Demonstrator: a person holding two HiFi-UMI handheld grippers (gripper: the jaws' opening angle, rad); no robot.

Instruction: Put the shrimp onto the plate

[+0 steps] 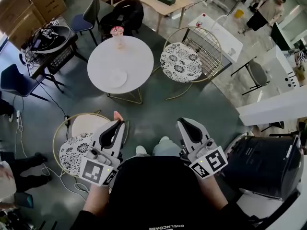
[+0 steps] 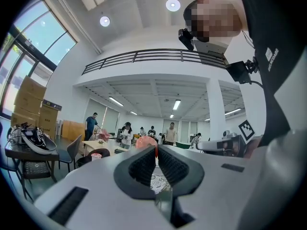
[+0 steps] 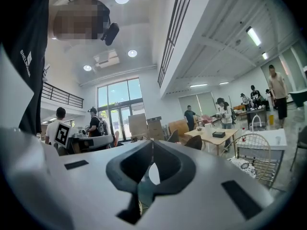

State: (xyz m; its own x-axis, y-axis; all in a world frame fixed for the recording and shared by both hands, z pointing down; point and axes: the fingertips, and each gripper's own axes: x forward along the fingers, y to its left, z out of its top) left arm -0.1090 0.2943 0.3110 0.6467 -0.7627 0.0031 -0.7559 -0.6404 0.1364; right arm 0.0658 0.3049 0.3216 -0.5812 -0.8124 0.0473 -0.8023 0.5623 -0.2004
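A white plate [image 1: 117,78] lies on the round white table [image 1: 139,56] far ahead of me. Both grippers are held close to my body, well short of the table. My left gripper [image 1: 116,122] is shut on a small pink-orange shrimp [image 1: 117,115], which pokes out past its tips. In the left gripper view the shrimp [image 2: 145,141] shows just above the closed jaws of that gripper [image 2: 156,150]. My right gripper [image 1: 182,122] is shut with nothing in it, and its tips [image 3: 152,143] meet in the right gripper view.
A pink-topped cup [image 1: 117,32] stands at the table's far edge. A wire chair with a patterned cushion [image 1: 181,61] is right of the table, another patterned chair [image 1: 76,145] by my left side. A black case [image 1: 261,164] sits at my right. Cables [image 1: 19,133] trail on the floor at left.
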